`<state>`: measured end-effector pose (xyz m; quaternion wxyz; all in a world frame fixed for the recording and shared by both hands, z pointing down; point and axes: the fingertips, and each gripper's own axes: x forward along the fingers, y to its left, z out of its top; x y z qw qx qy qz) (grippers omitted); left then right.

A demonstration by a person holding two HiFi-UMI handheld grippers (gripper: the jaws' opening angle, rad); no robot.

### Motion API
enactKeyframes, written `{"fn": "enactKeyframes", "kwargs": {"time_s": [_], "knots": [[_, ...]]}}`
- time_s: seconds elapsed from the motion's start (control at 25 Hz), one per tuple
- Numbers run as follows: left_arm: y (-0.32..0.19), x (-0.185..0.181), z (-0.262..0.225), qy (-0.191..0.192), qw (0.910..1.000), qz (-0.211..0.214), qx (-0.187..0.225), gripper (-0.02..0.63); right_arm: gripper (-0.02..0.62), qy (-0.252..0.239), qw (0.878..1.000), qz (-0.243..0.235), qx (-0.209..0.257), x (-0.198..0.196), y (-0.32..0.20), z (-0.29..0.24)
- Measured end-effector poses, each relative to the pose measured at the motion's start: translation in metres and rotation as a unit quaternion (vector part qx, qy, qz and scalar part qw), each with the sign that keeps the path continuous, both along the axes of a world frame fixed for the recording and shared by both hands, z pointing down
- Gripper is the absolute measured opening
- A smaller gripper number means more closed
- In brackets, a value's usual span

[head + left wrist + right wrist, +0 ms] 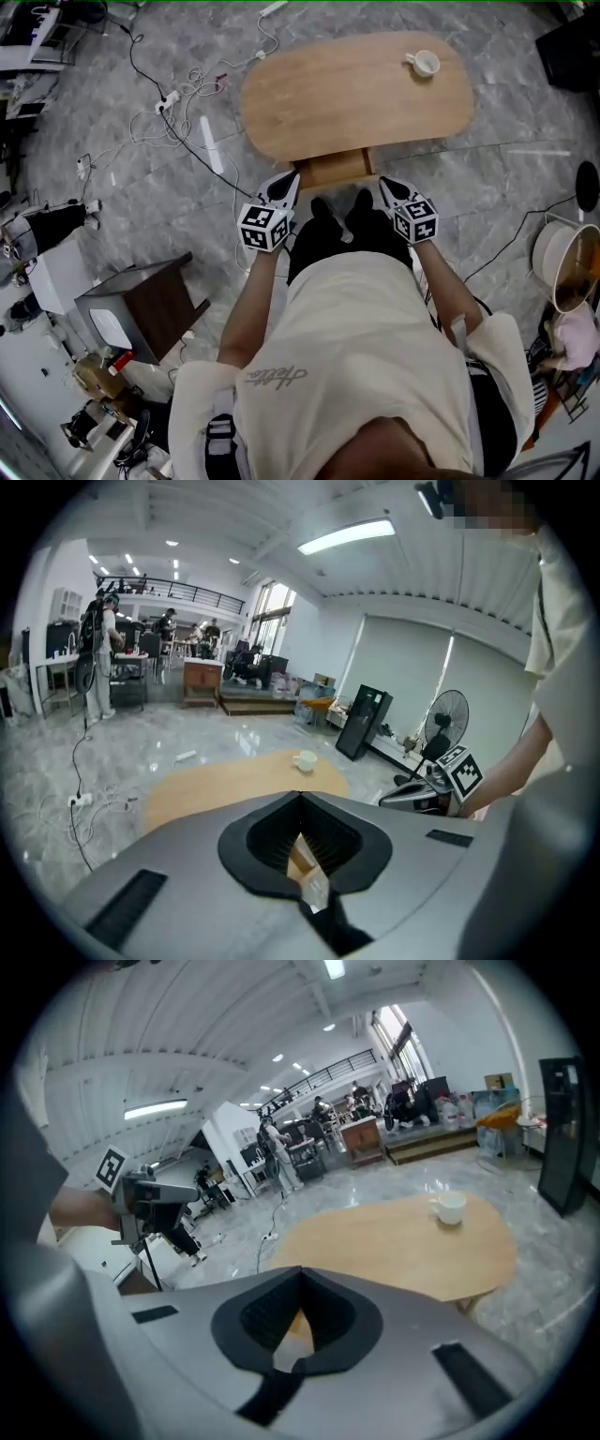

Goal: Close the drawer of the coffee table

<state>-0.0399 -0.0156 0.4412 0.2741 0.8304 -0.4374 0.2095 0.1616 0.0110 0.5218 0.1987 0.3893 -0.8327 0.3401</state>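
An oval wooden coffee table (356, 94) carries a white cup (425, 63) at its far right. Its wooden drawer (334, 169) sticks out from the near side, toward the person's feet. My left gripper (292, 178) hovers just left of the drawer front, and my right gripper (383, 183) just right of it. Both are shut and hold nothing. In the left gripper view the jaws of my left gripper (300, 797) meet above the table (216, 780). The right gripper view shows my right gripper (300, 1274) likewise, with the cup (451, 1207) beyond.
A dark wooden side cabinet (150, 305) stands on the floor at the left. Cables and a power strip (173, 98) trail across the marble floor left of the table. A pale bucket (562, 262) sits at the right. A standing fan (447, 716) is behind.
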Motion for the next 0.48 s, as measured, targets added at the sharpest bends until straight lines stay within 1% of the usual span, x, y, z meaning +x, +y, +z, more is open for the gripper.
{"fn": "enactKeyframes", "kwargs": {"time_s": [0.12, 0.24, 0.32, 0.4, 0.48], "knots": [[0.008, -0.007, 0.043, 0.001, 0.9992, -0.008, -0.038, 0.005, -0.005, 0.033, 0.999, 0.005, -0.029, 0.016, 0.016, 0.035], [0.010, -0.015, 0.090, -0.004, 0.9972, -0.013, -0.073, 0.005, -0.005, 0.050, 0.997, 0.023, -0.052, 0.028, 0.017, 0.064], [0.015, -0.022, 0.122, -0.002, 0.9943, -0.022, -0.104, 0.005, -0.005, 0.070, 0.995, 0.039, -0.065, 0.034, 0.017, 0.086], [0.021, -0.031, 0.154, 0.007, 0.9904, -0.032, -0.135, 0.005, -0.005, 0.100, 0.990, 0.057, -0.076, 0.037, 0.014, 0.113], [0.026, -0.041, 0.185, 0.012, 0.9860, -0.038, -0.162, 0.005, -0.005, 0.124, 0.986, 0.063, -0.089, 0.034, 0.010, 0.140]]}}
